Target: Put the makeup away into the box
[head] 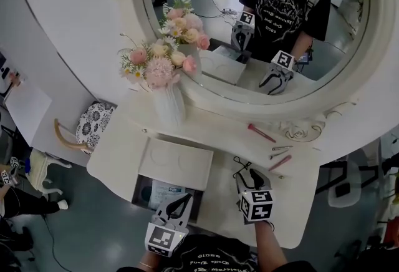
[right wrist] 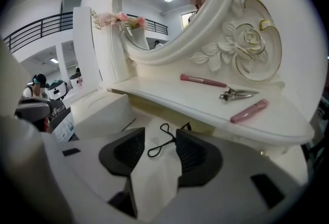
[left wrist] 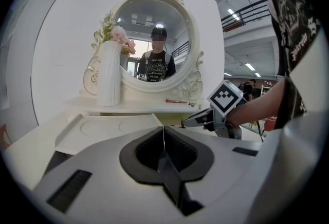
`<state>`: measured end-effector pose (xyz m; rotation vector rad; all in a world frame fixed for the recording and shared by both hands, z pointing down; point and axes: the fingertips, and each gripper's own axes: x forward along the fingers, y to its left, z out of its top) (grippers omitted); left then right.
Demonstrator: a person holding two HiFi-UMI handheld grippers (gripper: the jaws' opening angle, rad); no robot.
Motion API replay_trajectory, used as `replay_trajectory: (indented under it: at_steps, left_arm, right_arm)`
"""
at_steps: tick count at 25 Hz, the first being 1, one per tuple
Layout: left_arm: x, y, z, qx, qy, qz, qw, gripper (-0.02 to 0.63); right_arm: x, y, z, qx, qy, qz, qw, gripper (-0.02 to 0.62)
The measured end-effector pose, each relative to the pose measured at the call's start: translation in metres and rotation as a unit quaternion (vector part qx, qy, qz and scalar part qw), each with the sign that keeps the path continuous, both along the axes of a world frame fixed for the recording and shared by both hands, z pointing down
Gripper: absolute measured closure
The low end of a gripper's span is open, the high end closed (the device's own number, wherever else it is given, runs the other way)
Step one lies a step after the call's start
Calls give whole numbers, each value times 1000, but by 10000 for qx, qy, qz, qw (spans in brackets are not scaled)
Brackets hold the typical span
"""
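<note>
Under the spread right gripper [right wrist: 159, 138], curler [right wrist: 162, 146] partly hidden; left gripper [left wrist: 163, 138] pressed together.

A white dressing table [head: 115, 152] stands against a curved white wall panel [head: 62, 27]. A round mirror [head: 215, 9] in a carved white frame rises behind its raised back shelf. A white vase [head: 169, 105] of pink and cream flowers [head: 159, 65] stands at the shelf's left end. The floor [head: 93, 227] is smooth and grey. A chair with a patterned cushion [head: 93, 124] sits left of the table. Ceiling strip lights [left wrist: 234, 14] and a railed upper gallery [right wrist: 36, 30] show beyond.
</note>
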<state>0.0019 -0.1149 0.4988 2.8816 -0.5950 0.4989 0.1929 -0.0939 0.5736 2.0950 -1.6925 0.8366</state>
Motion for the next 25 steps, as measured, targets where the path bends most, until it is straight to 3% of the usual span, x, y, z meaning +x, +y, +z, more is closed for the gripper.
replay_trajectory:
  at_steps: [6, 13, 25]
  left_arm:
    - [-1, 0, 6, 50, -217, 284, 9993, 589]
    - [-1, -11, 7, -49, -176, 281, 9994, 589]
    - [1, -19, 10, -107, -249, 358, 9990, 589]
  right_arm:
    - [6, -8, 10, -214, -184, 321, 9991, 413]
    - [26, -13, 19, -398, -126, 989, 9942, 413]
    - [39, -18, 38, -620, -118, 1329, 9891, 428]
